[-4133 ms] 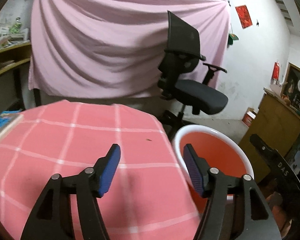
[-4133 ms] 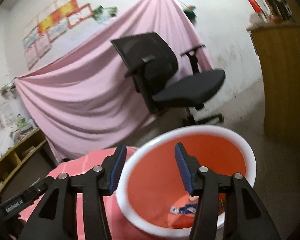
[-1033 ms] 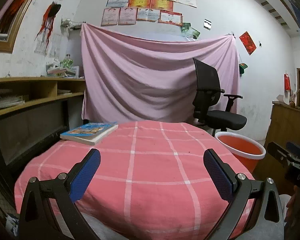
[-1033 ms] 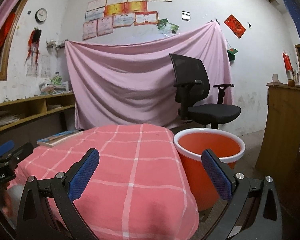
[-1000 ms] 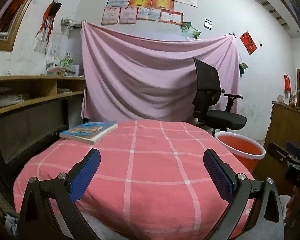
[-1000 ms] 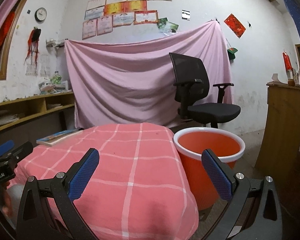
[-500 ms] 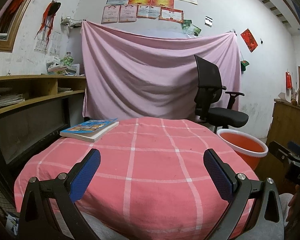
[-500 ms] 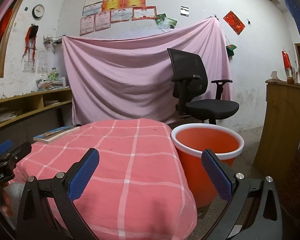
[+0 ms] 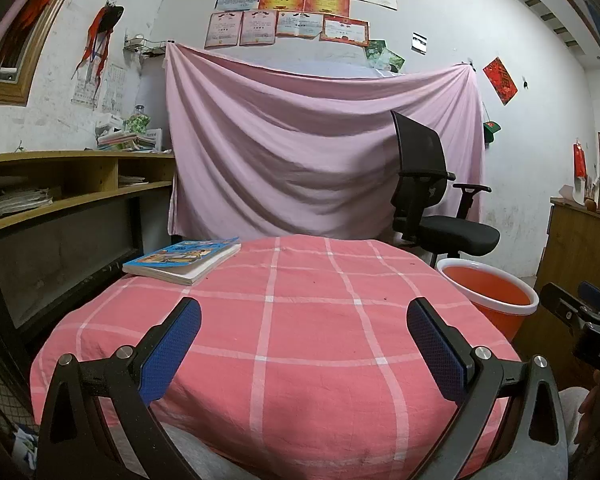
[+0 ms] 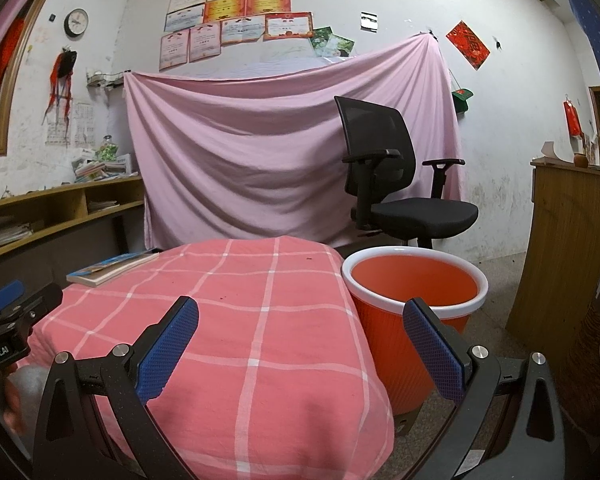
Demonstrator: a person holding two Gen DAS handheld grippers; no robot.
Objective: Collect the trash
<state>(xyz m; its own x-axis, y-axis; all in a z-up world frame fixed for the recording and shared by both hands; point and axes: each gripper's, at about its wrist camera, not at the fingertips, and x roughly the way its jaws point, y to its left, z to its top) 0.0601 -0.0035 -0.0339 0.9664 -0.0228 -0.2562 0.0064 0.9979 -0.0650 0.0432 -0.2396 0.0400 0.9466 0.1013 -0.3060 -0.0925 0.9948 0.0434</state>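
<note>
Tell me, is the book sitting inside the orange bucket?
No, the book lies flat on the pink checked tablecloth, while the orange bucket stands on the floor beside the table.

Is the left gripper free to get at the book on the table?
Probably yes: the left gripper is open, and nothing lies on the tablecloth between it and the book.

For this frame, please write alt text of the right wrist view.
The right gripper hangs open and empty over a table in a pink checked cloth, with an orange bin beside it. A book lies at the table's far left edge.
</note>
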